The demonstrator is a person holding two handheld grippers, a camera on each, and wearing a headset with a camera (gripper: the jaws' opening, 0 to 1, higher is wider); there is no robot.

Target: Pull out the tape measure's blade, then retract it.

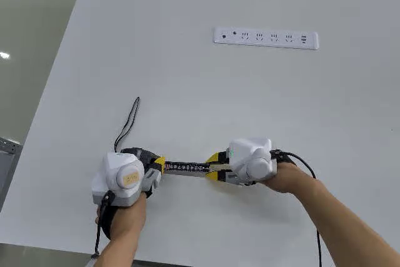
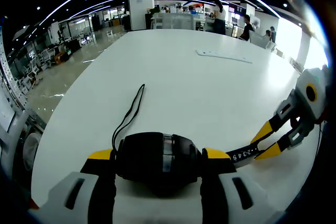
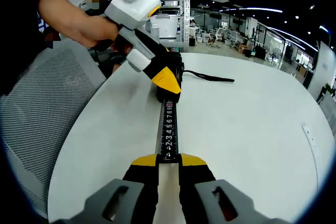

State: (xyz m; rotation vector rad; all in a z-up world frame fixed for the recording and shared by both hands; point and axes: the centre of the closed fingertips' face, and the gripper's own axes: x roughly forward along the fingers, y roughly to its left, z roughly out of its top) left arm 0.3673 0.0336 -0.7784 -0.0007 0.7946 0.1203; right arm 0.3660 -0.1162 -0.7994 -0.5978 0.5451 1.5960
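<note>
Left gripper [image 2: 159, 155] clenched on tape measure case [image 1: 139, 153]; right gripper [image 3: 169, 160] pinching blade [image 1: 187, 167] tip, short length drawn. All on counter [image 1: 250, 92], well apart from power strip [image 1: 265, 37], person's side. Best: anchor case, pull straight, level, steady.

White table [image 1: 187, 79], white power strip [image 1: 265, 37] on it, grey mesh chair [image 3: 47, 114]

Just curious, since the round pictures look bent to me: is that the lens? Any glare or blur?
Yes, it's the lens: the left gripper view bows the edge of the table and has window glare at right; the right gripper view bends it too, yet the numbers on the blade read sharp; the head view is straight and evenly lit, with faint shadows.
</note>
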